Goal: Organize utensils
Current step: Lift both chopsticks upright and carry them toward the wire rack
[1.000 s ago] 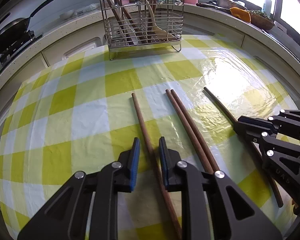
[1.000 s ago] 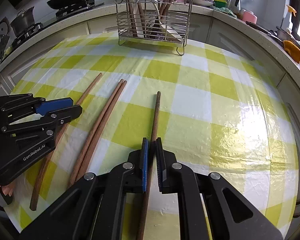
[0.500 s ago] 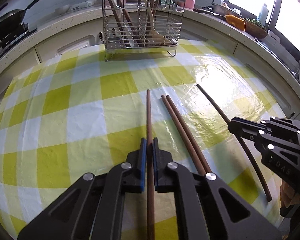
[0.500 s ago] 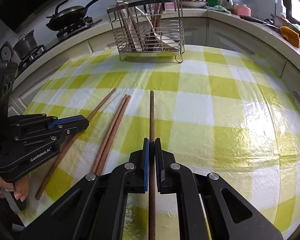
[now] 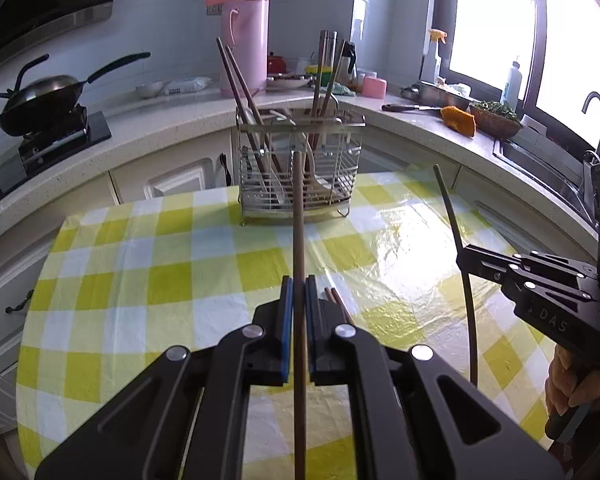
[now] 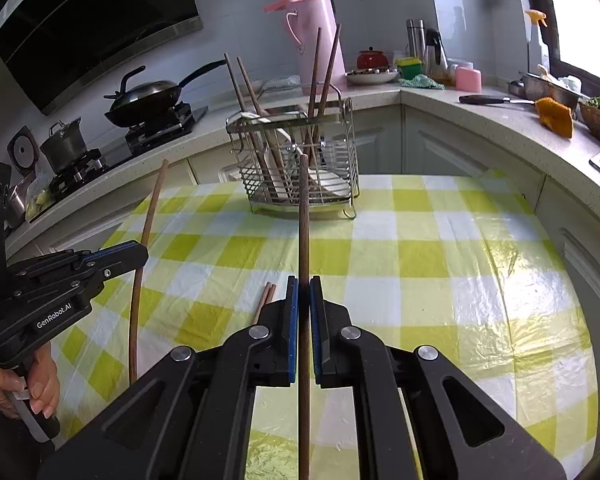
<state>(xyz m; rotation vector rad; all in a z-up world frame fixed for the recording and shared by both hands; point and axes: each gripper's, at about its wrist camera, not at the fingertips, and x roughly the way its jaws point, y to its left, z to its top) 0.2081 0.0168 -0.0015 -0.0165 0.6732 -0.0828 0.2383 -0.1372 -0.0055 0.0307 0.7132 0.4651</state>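
My left gripper [image 5: 299, 292] is shut on a brown wooden chopstick [image 5: 298, 220], held above the table and pointing toward the wire utensil rack [image 5: 300, 168]. My right gripper [image 6: 303, 292] is shut on another brown chopstick [image 6: 303, 220], also lifted and pointing at the rack [image 6: 296, 160]. Each gripper shows in the other view: the right one [image 5: 466, 254] with its chopstick [image 5: 452, 216], the left one [image 6: 142, 250] with its chopstick [image 6: 148, 216]. Two more chopsticks lie together on the yellow checked tablecloth [image 5: 334, 300] [image 6: 266, 300]. The rack holds several upright chopsticks and a white spoon.
The round table [image 5: 120, 280] with the yellow checked cloth stands before a curved counter. On the counter are a wok on a stove [image 5: 44, 100], a pink thermos [image 5: 244, 36], a pink cup [image 5: 374, 87], a knife [image 5: 408, 107] and a sink at right.
Both grippers have lifted their chopsticks off the table and tilted up toward the rack. One second ago the left gripper was open around its chopstick; it has closed on it.
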